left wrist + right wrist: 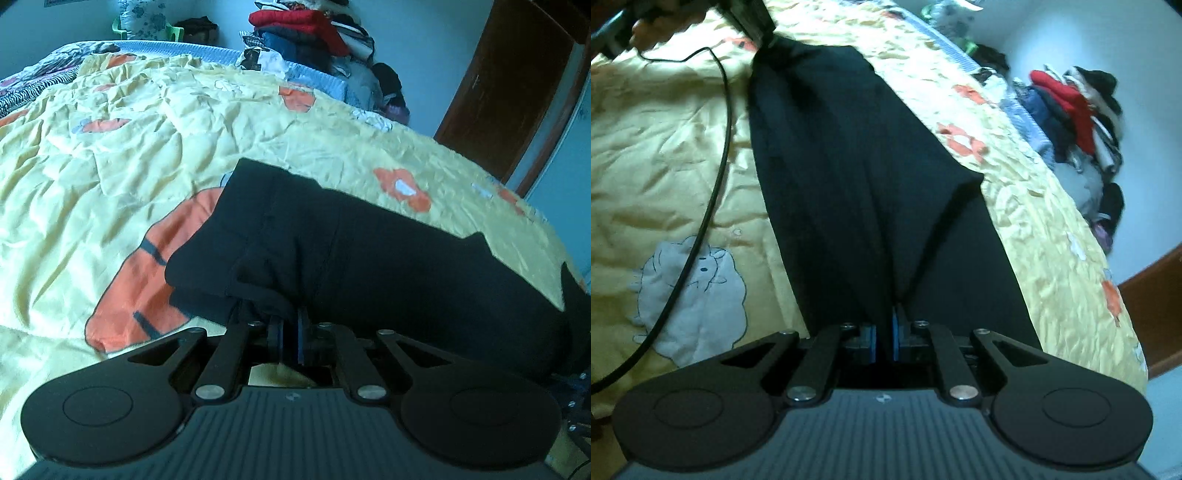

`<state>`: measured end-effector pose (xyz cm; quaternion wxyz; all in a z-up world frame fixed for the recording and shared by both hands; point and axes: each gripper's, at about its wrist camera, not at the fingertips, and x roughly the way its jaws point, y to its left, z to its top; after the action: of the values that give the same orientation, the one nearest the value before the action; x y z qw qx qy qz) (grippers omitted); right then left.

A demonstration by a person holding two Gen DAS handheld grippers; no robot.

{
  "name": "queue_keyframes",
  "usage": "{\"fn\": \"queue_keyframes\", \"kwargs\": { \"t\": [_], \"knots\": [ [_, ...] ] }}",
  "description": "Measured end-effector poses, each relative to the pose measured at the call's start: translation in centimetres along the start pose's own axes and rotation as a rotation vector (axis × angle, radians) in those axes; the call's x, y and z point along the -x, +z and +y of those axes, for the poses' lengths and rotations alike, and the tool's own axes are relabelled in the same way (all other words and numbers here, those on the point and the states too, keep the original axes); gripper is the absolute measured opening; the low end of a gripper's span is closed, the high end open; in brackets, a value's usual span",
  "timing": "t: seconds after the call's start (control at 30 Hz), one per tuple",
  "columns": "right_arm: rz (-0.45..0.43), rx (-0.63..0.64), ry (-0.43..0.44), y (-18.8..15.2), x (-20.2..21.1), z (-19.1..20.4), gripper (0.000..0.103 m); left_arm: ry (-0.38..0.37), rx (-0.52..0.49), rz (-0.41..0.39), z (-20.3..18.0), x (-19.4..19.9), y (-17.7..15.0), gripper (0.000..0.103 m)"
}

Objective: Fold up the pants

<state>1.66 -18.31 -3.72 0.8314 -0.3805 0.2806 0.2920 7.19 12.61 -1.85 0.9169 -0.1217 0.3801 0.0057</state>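
Black pants (351, 251) lie across a yellow bedspread (110, 155) with orange patches. In the left wrist view my left gripper (290, 332) is shut on a bunched fold of the pants' near edge, the cloth pinched between its blue pads. In the right wrist view the pants (849, 177) stretch away from me as a long dark strip, pulled taut. My right gripper (885, 332) is shut on their near end. At the far end of the strip the other gripper (753, 18) holds the cloth, with a hand (653, 26) beside it.
A black cable (716, 155) trails over the bedspread (683, 147) left of the pants. A heap of clothes (317, 33) sits beyond the bed's far edge. A brown wooden door (517, 85) stands at the right. A green chair (147, 29) stands by the wall.
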Motion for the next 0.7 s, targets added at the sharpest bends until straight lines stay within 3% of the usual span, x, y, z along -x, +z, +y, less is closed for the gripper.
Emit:
{"fn": "queue_keyframes", "kwargs": {
  "t": [0.13, 0.17, 0.23, 0.4, 0.47, 0.53, 0.6, 0.7],
  "knots": [
    [0.016, -0.022, 0.015, -1.4, 2.1, 0.2, 0.008, 0.013, -0.058, 0.035, -0.4, 1.3, -0.3, 0.024],
    [0.003, -0.060, 0.031, -2.0, 3.0, -0.3, 0.008, 0.010, -0.059, 0.048, -0.3, 1.5, -0.3, 0.029],
    [-0.044, -0.192, 0.049, -3.4, 5.2, -2.3, 0.009, 0.015, -0.064, 0.053, -0.3, 2.5, -0.4, 0.028],
    [-0.106, -0.616, -0.155, -9.8, 8.5, -9.4, 0.010, 0.024, -0.134, -0.032, -2.6, 5.4, 0.0, 0.028],
    [-0.075, -0.779, -0.279, -13.0, 8.3, -11.7, 0.010, -0.032, -0.154, -0.060, -4.5, 5.7, 0.6, 0.032],
    [0.035, -0.924, -0.365, -16.2, 6.9, -13.5, 0.010, -0.101, -0.180, -0.076, -6.8, 5.0, 1.1, 0.041],
    [0.112, -1.015, -0.348, -18.7, 5.8, -13.9, 0.010, -0.164, -0.215, -0.079, -9.5, 3.5, 1.0, 0.045],
    [0.107, -1.067, -0.350, -21.0, 7.0, -13.3, 0.010, -0.222, -0.314, -0.051, -13.6, 0.8, 0.1, 0.047]
  ]
}}
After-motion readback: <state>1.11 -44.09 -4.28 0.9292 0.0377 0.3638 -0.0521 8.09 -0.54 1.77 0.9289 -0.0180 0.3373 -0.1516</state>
